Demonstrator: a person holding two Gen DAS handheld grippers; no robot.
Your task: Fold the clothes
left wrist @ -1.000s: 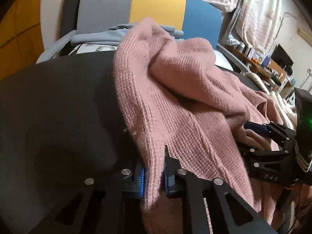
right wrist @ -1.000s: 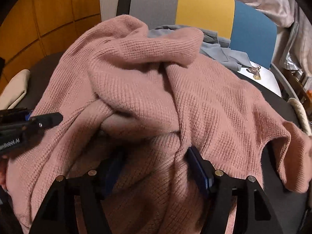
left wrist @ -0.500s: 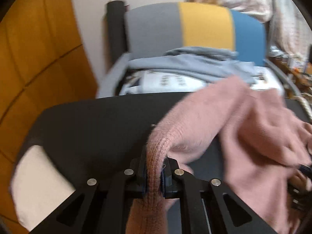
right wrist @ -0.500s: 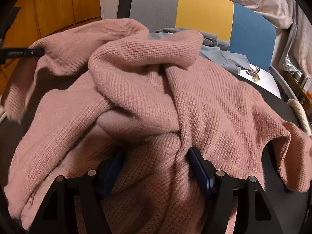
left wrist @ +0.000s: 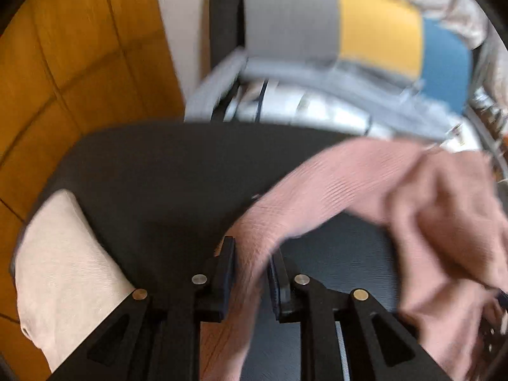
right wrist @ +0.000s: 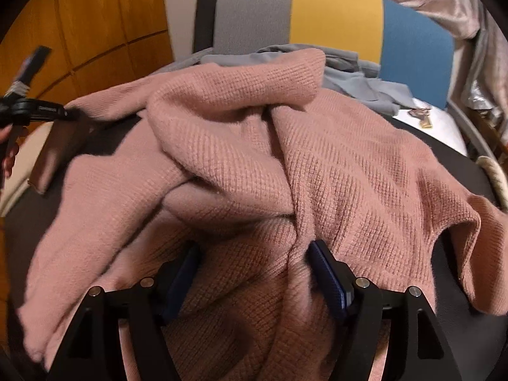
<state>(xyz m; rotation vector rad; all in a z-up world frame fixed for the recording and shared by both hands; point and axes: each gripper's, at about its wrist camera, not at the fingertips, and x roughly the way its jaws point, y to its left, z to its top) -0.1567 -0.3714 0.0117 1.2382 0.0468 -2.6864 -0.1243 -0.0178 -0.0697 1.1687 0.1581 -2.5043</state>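
A pink knitted sweater (right wrist: pixel 254 158) lies heaped on the black table (right wrist: pixel 476 333). My right gripper (right wrist: pixel 254 270) has its jaws set wide, closed on a thick bunch of the sweater's near part. One sleeve (left wrist: pixel 349 174) stretches out to the left to my left gripper (left wrist: pixel 250 263). That gripper's jaws are opening, with the sleeve between the pads and still touching them. In the right wrist view the left gripper (right wrist: pixel 68 114) is at the far left above the table, and the sleeve end hangs below it.
A folded beige cloth (left wrist: pixel 63 270) lies at the table's left end. Behind the table stands a grey, yellow and blue chair (right wrist: pixel 336 16) with a grey-blue garment (right wrist: pixel 358 79) on its seat. Wooden cabinet doors (left wrist: pixel 63 63) are on the left.
My left gripper has pulled the sleeve out of the heap, leftwards and up across the table, and its jaws have parted a little. The right gripper has stayed on its bunch.
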